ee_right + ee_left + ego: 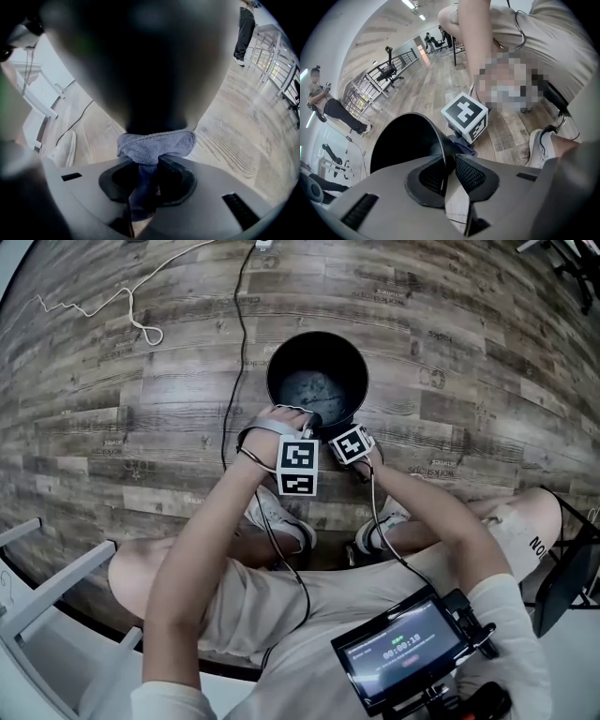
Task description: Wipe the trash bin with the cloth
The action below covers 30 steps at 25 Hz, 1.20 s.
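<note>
The left gripper [447, 168] is clamped on the bin's [401, 140] rim. The right gripper [150, 176] clenches the cloth [157, 143], which is pressed to the bin's outer wall. The black bin stands upright on a wood-plank floor [141, 418], just ahead of the person's shoes [281, 521]. A black cable [234, 352] runs beside it, and a white cord [131, 301] lies well apart. Office chairs [389, 70], railings and a standing person [328, 105] occupy the room. Print on the planks and the screen's [403, 648] digits are too small to read.

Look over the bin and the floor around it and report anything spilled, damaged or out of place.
Nothing stands out. The bin sits open side up on the floor, with no spill or dent visible. The left hand-held gripper grips its rim, and the right hand-held gripper holds the cloth against its outer wall.
</note>
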Each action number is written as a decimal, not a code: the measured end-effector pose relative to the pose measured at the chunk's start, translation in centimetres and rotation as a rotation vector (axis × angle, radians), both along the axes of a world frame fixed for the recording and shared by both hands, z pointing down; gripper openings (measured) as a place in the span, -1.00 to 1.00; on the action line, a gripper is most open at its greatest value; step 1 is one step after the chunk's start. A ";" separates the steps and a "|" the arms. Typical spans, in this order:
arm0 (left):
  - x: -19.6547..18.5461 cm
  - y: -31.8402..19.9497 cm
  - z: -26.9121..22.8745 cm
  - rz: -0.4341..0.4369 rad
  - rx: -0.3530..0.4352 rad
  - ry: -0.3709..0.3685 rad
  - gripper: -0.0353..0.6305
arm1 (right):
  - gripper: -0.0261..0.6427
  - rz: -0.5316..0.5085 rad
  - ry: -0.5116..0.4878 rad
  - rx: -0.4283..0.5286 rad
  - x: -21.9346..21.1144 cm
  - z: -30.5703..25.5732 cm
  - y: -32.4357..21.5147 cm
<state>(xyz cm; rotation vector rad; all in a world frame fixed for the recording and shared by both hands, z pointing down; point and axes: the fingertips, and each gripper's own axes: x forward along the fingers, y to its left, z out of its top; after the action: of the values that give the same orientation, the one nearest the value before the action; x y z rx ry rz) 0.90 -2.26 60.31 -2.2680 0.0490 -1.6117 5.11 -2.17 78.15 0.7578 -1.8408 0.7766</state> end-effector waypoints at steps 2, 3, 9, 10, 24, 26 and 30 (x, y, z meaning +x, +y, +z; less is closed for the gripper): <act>0.0 0.1 -0.1 -0.010 -0.022 0.019 -0.68 | -0.68 -0.027 -0.027 -0.036 -0.6 -1.9 1.5; -0.1 0.3 -0.2 -0.017 -0.042 0.031 -0.68 | -0.68 -0.046 -0.037 -0.037 -0.8 -3.1 2.1; -3.5 -0.9 0.2 0.059 0.009 -0.112 -0.31 | -0.68 -0.107 -0.151 -0.015 -2.2 -11.3 3.9; -4.1 -1.3 0.6 0.084 0.050 -0.144 -0.32 | -0.68 -0.102 -0.173 -0.011 -2.3 -12.6 4.0; -2.1 0.1 0.9 0.021 0.035 -0.146 -0.62 | -0.68 -0.001 -0.288 0.010 -2.3 -20.6 0.9; -1.9 0.2 0.9 0.034 0.040 -0.141 -0.63 | -0.68 -0.028 -0.269 0.003 -2.2 -19.7 0.9; -1.8 0.2 0.9 0.056 0.047 -0.135 -0.65 | -0.68 -0.072 -0.208 0.011 -1.8 -16.7 0.5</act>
<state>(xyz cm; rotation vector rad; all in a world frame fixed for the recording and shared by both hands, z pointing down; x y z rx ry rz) -0.89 -2.05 61.17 -2.1021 -0.0106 -1.7118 3.35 -1.63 61.45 0.6328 -2.0480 0.8246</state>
